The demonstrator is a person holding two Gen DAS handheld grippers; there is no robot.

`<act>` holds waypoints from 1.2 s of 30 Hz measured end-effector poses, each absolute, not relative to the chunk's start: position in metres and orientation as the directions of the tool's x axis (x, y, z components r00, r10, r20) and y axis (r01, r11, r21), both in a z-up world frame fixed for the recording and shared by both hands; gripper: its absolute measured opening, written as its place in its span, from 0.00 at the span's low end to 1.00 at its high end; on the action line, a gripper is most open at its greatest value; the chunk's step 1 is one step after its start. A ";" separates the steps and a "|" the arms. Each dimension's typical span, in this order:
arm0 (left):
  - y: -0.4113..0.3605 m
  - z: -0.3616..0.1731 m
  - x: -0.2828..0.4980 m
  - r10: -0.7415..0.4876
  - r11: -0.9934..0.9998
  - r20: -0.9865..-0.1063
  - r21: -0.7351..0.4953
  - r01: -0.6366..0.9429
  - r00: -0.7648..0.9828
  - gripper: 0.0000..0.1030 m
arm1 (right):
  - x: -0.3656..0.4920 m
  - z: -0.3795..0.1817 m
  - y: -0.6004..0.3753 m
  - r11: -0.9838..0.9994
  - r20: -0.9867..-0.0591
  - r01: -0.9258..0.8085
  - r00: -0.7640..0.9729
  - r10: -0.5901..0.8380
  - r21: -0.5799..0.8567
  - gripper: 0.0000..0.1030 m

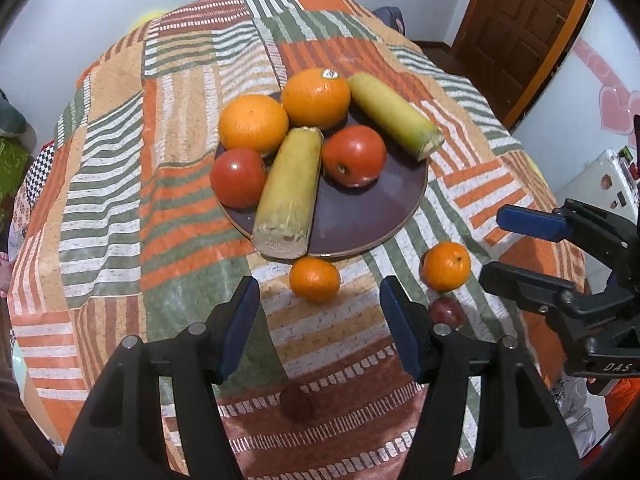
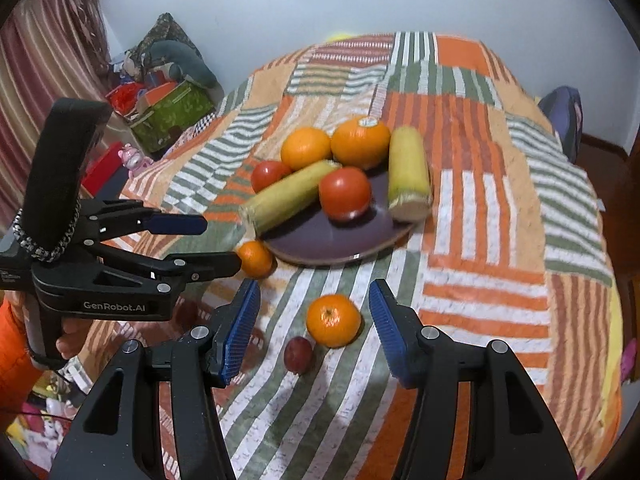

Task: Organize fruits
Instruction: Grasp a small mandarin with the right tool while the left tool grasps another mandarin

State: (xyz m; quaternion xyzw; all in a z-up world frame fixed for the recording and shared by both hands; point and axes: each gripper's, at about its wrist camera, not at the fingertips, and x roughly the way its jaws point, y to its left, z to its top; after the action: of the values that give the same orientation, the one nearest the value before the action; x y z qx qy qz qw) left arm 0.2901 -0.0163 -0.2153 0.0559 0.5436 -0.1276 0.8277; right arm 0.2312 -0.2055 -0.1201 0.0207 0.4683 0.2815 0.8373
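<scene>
Two mandarins loose on the desk's near side, just off the plate (image 1: 372, 216): near-left mandarin (image 1: 315, 279), near-right mandarin (image 2: 333, 321). Left gripper (image 1: 320, 328) and right gripper (image 2: 312, 332) both released, empty, one above each. Light, soft-skinned, prone to rolling; clamp gently across the widest middle.

Patchwork cloth (image 1: 120, 184) on the tabletop, striped orange, green and white. Dark purple plate (image 1: 372, 216) carries two bright oranges (image 1: 254, 122), two red tomatoes (image 1: 354, 154) and pale yellow-green stalk pieces (image 1: 290, 188). Near it, two small orange tangerines (image 2: 333, 320) and a dark red fruit (image 2: 298, 354).
</scene>
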 end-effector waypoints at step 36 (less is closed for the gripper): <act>-0.018 -0.255 0.308 -0.160 0.958 -0.938 -0.072 0.278 0.307 0.34 | 0.234 -0.155 -0.206 0.830 -0.806 -0.447 0.320 0.498 0.335 0.34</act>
State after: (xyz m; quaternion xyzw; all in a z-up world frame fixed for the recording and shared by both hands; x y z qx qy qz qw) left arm 0.3076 -0.0177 -0.2547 0.0515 0.5727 -0.1357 0.8068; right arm 0.2337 -0.2058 -0.1552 0.0254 0.5054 0.2908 0.8120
